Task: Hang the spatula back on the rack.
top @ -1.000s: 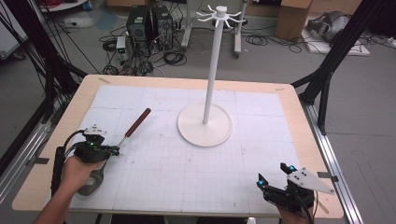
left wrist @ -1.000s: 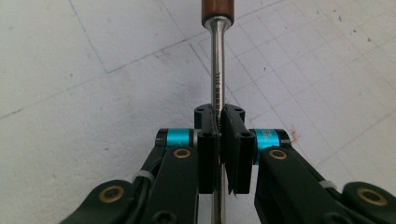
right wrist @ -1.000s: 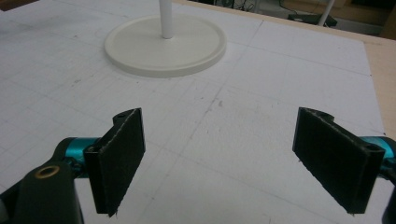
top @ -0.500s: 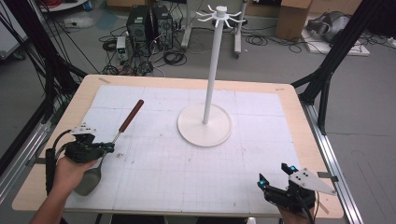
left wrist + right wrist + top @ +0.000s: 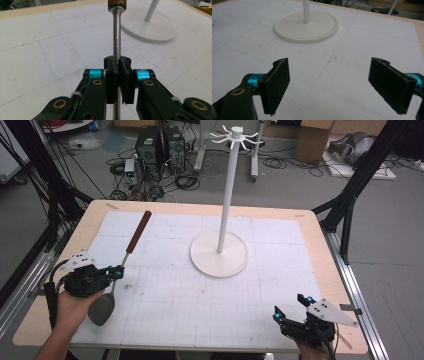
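A long utensil with a brown wooden handle [image 5: 139, 230], a steel shaft [image 5: 116, 35] and a grey spoon-shaped head [image 5: 101, 309] sits in my left gripper [image 5: 118, 272] at the table's left. The jaws are shut on the steel shaft, and the handle points away toward the far edge while the head hangs near the hand. A white hanging stand [image 5: 220, 251] with a round base, tall pole and hooks on top stands mid-table. My right gripper [image 5: 291, 309] rests at the front right, open, with nothing between its pads [image 5: 275, 82].
The white gridded mat [image 5: 190, 305] covers most of the wooden table [image 5: 334, 270]. Black frame struts rise at both sides. Computers, cables and boxes lie on the floor beyond the far edge.
The left gripper has lifted the utensil and shifted it left; the handle now points more steeply toward the far edge. The right gripper has stayed where it was.
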The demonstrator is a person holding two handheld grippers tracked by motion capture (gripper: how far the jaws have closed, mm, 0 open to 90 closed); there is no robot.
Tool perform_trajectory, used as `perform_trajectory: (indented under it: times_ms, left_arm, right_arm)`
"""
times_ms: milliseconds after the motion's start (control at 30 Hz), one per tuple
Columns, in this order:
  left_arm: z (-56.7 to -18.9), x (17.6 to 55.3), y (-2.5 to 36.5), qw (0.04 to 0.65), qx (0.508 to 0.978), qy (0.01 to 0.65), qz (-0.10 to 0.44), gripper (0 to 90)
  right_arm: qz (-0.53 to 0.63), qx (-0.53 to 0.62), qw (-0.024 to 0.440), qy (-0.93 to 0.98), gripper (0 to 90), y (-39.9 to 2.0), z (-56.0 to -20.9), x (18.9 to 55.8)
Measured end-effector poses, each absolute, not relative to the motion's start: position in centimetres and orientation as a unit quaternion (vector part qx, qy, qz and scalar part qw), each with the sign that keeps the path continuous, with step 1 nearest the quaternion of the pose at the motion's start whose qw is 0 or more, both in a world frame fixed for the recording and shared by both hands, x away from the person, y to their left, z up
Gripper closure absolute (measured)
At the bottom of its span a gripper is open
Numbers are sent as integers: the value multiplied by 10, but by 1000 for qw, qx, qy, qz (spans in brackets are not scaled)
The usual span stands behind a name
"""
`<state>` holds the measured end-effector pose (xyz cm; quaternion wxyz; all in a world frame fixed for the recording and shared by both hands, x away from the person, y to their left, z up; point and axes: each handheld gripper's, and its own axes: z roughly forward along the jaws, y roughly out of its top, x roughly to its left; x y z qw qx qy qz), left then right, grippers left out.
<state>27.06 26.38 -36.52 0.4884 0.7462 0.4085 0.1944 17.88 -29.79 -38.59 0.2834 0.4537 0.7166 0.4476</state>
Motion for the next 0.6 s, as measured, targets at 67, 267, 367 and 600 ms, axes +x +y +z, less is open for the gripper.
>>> perform_trajectory:
  times_ms: [67, 267, 367, 600]
  left_arm:
    - [-363, 267, 259, 500, 746, 394, 195, 841]
    - [-354, 257, 239, 532, 743, 356, 197, 841]
    - [-350, 253, 227, 545, 745, 338, 184, 841]
    - [-347, 244, 199, 555, 755, 302, 177, 841]
  right_arm:
    - [456, 449, 276, 717, 163, -296, -384, 179]
    - [467, 431, 264, 726, 163, -286, -380, 182]
    - [480, 417, 268, 723, 163, -280, -376, 182]
    - [531, 393, 253, 707, 163, -265, -362, 186]
